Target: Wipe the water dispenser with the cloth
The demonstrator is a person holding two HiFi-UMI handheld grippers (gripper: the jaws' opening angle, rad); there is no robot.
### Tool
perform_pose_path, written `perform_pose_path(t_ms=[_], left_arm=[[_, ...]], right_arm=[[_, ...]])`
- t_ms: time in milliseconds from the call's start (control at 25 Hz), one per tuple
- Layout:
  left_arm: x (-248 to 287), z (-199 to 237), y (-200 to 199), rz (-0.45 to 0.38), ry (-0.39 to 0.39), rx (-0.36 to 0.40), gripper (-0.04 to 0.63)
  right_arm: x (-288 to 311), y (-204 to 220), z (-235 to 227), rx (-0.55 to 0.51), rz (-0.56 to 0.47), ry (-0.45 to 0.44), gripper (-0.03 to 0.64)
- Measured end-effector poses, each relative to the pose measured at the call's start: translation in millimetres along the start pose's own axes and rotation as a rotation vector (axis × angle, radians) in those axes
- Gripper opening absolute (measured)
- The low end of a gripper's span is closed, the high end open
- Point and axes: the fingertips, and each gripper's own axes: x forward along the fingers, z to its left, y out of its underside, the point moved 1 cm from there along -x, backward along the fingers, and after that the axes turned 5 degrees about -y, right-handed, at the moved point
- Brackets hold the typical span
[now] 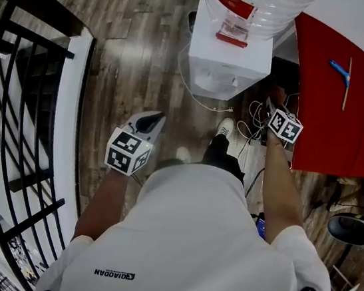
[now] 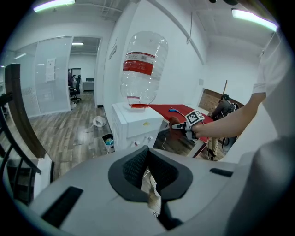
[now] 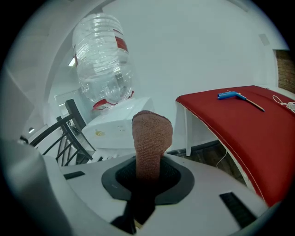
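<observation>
Clamped in my right gripper (image 3: 147, 177) is the cloth (image 3: 150, 138), a brown knitted wad that stands up out of the jaws, which are closed tight on its lower part. It is not yet touching anything. The dispenser (image 3: 120, 129) is just ahead and a little to the left of it, white, with the bottle (image 3: 103, 60) upended on top. To the right is the red table (image 3: 239, 124), which I need to keep off.

From the head view my right arm is stretched forward between the dispenser's (image 1: 227, 60) side and the table edge, low down by the cables on the floor. My left gripper (image 2: 147, 173) hangs back by my hip with its jaws only a narrow gap apart and nothing between them; I can see floor and my shoe through the gap.

So I judge this to be the approach, with wiping not yet begun. Next I should bring the cloth up and left until it presses flat on the dispenser's casing, then stroke across it while keeping the grip firm.
</observation>
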Motion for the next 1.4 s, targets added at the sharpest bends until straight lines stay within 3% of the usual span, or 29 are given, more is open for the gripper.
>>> perform_pose_path(t_ms=[320, 560, 800, 1040, 1240, 1400], left_arm=[[-6.3, 4.5, 19.9, -0.005, -0.001, -0.03, -0.011], [-14.5, 4.8, 43.5, -0.001, -0.005, -0.075, -0.011], [-13.1, -7.9, 48.7, -0.01, 0.029, -0.079, -0.011], [22.0, -11.1, 62.8, 0.047, 0.036, -0.118, -0.011], [62.4, -24.4, 73.3, 0.064, 0.059, -0.119, -0.011], [79.6, -26.5, 100.0, 0.106, 0.059, -0.158, -0.011]], right_arm=[[-2.8, 27.6, 30.1, -0.007, 0.048, -0.02, 0.057], [-0.6, 65.4, 61.0, 0.061, 0.1, -0.066, 0.057], [2.7, 97.1, 117.0, -0.059, 0.209, -0.167, 0.057], [61.2, 158.2, 173.7, -0.091, 0.295, -0.283, 0.057], [121.1, 209.5, 199.2, 0.018, 0.332, -0.323, 0.057], [183.2, 215.5, 203.1, 0.083, 0.303, -0.319, 0.057]])
